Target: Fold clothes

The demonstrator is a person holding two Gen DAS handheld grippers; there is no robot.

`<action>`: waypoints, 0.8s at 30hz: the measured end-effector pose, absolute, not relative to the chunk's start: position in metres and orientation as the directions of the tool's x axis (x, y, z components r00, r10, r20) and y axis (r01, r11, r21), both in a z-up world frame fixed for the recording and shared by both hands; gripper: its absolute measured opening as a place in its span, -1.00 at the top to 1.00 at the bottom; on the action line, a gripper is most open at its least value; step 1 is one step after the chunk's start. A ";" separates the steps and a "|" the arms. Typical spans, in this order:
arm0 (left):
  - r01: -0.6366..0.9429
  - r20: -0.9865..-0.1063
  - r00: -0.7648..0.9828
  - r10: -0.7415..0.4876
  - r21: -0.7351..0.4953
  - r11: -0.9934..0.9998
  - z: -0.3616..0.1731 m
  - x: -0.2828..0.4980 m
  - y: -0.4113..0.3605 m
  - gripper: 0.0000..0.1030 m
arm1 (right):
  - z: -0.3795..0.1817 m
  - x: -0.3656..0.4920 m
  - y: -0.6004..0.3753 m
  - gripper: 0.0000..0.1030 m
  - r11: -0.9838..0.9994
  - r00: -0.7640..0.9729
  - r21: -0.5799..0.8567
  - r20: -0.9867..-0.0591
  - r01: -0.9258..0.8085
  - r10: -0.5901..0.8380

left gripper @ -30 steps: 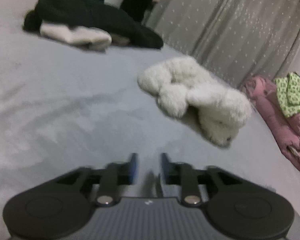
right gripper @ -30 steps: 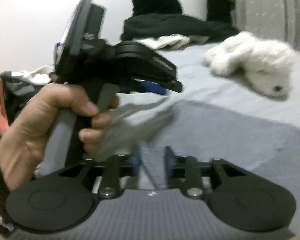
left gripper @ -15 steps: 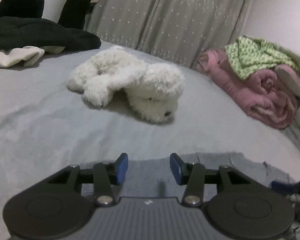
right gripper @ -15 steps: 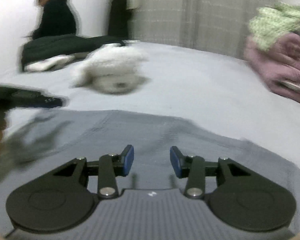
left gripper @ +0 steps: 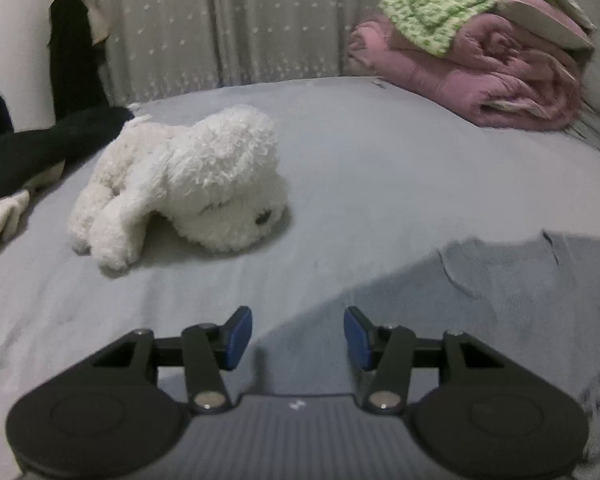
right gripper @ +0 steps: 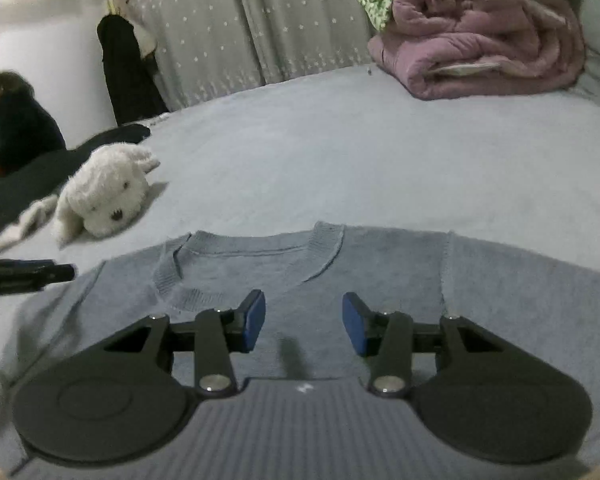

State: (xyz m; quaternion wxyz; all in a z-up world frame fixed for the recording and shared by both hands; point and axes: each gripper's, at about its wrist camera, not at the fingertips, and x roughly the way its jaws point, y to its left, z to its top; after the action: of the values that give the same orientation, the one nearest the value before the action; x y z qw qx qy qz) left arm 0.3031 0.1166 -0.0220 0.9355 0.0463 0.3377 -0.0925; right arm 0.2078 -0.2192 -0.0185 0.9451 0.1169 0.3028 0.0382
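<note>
Though flat, ribbed-collared knit sweater point(right gripper: 380, 264)

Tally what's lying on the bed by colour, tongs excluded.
Grey: 1, flat knit sweater
White: 1, fluffy plush dog
Pink: 1, folded padded quilt
Green: 1, patterned cloth on the quilt
Black: 1, heap of dark clothing
Cream: 1, pale garment under that heap
Total: 6
</note>
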 end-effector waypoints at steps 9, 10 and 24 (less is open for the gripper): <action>0.190 -0.618 0.761 -0.200 -0.082 0.978 -0.054 0.316 0.120 0.06 | -0.025 0.210 -0.229 -0.03 0.977 0.813 0.206 -0.577 0.046 0.083; 0.191 -0.612 0.767 -0.193 -0.070 0.979 -0.054 0.317 0.117 0.06 | -0.025 0.210 -0.230 -0.03 0.978 0.812 0.202 -0.578 0.052 0.076; 0.312 -0.626 0.755 -0.197 0.078 0.947 -0.052 0.320 0.067 0.75 | -0.029 0.212 -0.241 -0.03 0.976 0.816 0.200 -0.576 0.090 0.043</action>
State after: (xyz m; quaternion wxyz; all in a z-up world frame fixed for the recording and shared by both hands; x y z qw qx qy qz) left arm 0.3201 0.0672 -0.0520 0.9325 0.0892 0.3224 -0.1365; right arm 0.2116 -0.2408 -0.0289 0.9466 0.1096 0.3029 -0.0125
